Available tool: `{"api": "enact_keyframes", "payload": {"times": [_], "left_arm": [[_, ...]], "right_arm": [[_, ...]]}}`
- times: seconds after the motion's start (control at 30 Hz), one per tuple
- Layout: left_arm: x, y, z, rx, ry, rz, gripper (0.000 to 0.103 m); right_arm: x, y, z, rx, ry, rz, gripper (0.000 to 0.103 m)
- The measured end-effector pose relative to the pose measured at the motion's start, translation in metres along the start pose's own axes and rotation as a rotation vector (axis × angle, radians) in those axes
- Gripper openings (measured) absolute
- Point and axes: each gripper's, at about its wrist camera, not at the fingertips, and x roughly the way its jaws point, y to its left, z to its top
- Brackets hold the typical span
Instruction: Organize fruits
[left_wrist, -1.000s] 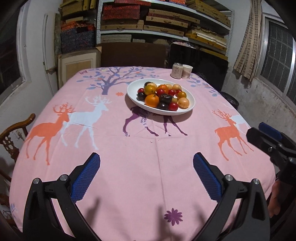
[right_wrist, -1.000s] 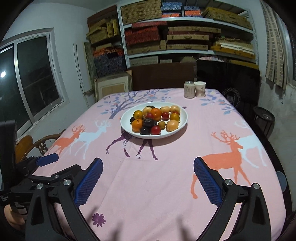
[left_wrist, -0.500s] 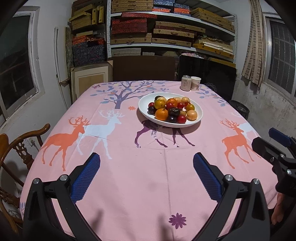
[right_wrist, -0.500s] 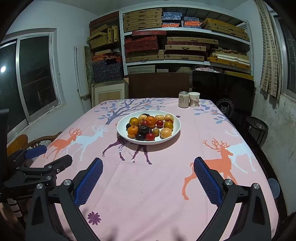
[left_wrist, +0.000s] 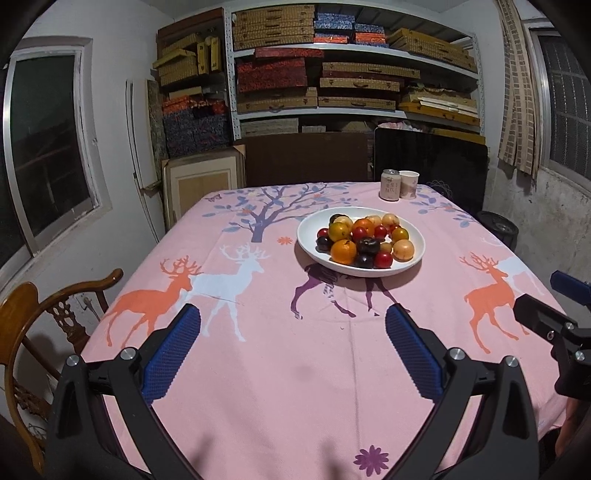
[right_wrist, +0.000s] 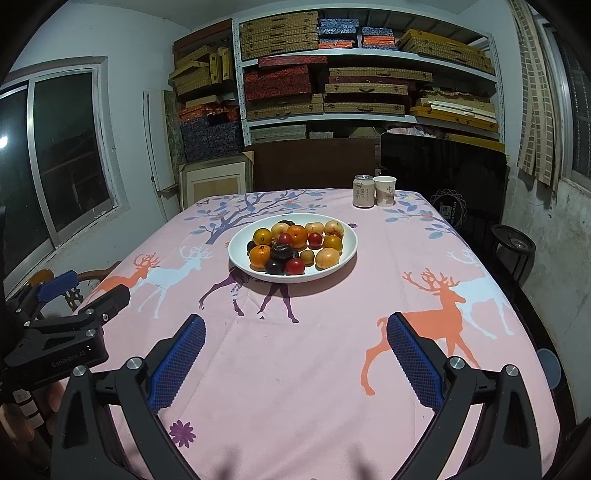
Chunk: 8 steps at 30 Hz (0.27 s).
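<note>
left gripper (left_wrist: 291, 325): fingers spread wide, empty, hovering over the near table edge.
right gripper (right_wrist: 295, 328): fingers spread wide too, empty, same near edge, just right of the left one.
fruit (right_wrist: 291, 245): piled in a white bowl (right_wrist: 347, 254) mid-table, well apart from both grippers, ahead on the far side.
bearing: from the left gripper the bowl lies ahead and slightly right; from the right gripper ahead, about centred. right looks a touch better lined up.
bowl axis: shallow oval, long axis left-right.
shapes: small round fruit, orange, red, yellow, dark purple; smooth skins, likely to roll.
surface: pink deer-print cloth (left_wrist: 258, 369), soft.
clutter: can (right_wrist: 363, 191) and paper cup (right_wrist: 384, 190) at the far edge, clear of the bowl.
</note>
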Motion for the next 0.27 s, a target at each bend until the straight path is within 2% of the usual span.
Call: {"api": "enact_keyframes", "payload": {"times": [0.27], "left_arm": [[0.0065,0.0019,-0.0005,0.001,0.02,0.024,0.098]], "right_arm": [[0.0012,-0.0013,-0.0006,0.003,0.002,0.005,0.099]]}}
